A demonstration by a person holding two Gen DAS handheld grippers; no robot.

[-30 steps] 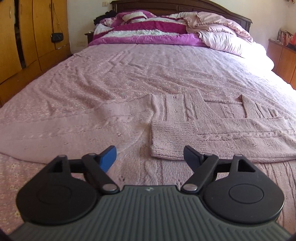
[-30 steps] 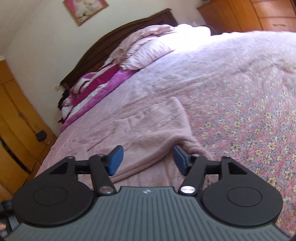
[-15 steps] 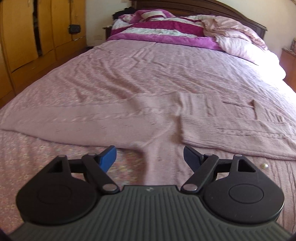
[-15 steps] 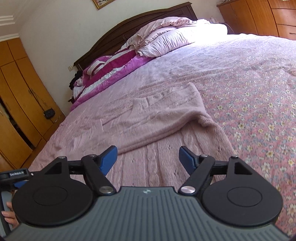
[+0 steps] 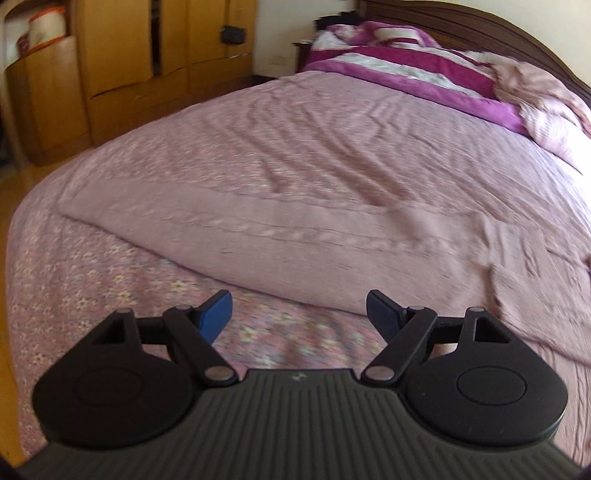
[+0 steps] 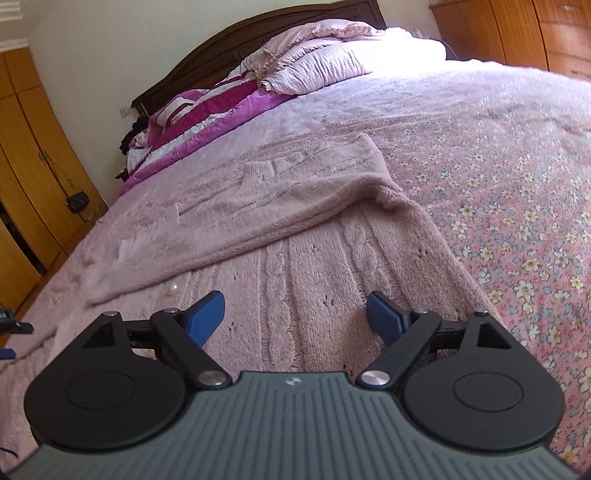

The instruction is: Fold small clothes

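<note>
A pink cable-knit sweater (image 6: 295, 236) lies flat on the bed. Its right sleeve (image 6: 258, 199) is folded across the body. Its left sleeve (image 5: 236, 236) stretches out flat toward the bed's left edge. My left gripper (image 5: 298, 314) is open and empty, just above the floral bedspread in front of that left sleeve. My right gripper (image 6: 295, 314) is open and empty, low over the sweater's lower body near its right side edge.
The floral pink bedspread (image 6: 517, 206) covers the bed. Folded magenta and pink quilts (image 5: 424, 74) lie at the headboard. Wooden wardrobes (image 5: 122, 55) stand left of the bed, a wooden dresser (image 6: 517, 29) to the right. The bed's left edge (image 5: 14, 258) is close.
My left gripper has swung left, from the folded right sleeve to the outstretched left sleeve. My right gripper has drawn back and lowered over the sweater's body. Both stayed open.
</note>
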